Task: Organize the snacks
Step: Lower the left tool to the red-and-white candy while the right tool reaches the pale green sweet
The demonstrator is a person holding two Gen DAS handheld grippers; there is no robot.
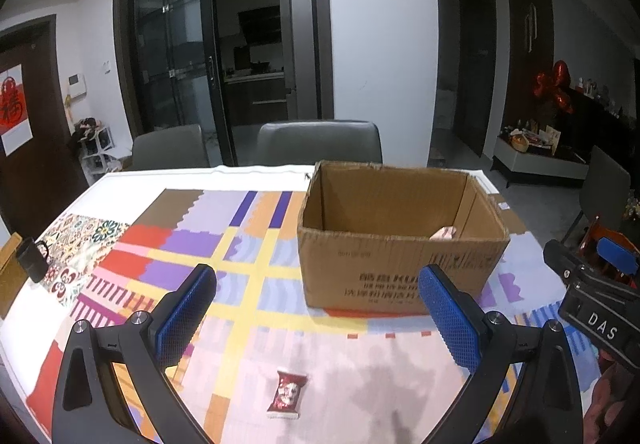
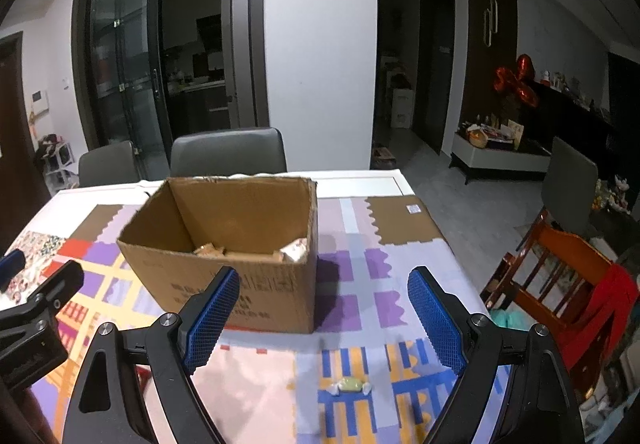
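Left gripper (image 1: 316,318): blue pads spread wide, nothing held; red-wrapped candy (image 1: 287,395) lies on the patterned tablecloth (image 1: 248,244) below and between them. Right gripper (image 2: 324,316): equally wide, empty, over a yellow twist-wrapped candy (image 2: 350,385). Each candy is best straddled squarely, pads brought down to the cloth before closing (wrappers are slippery, judged). Both tools are pitched downward toward the near table edge. The cardboard box (image 2: 224,284), already holding some packets, stands just beyond.

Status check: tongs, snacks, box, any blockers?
Left tongs open, empty, over red snack packet. Right tongs open, empty, over yellow candy. Cardboard box open, some snacks inside. Nothing in the way.
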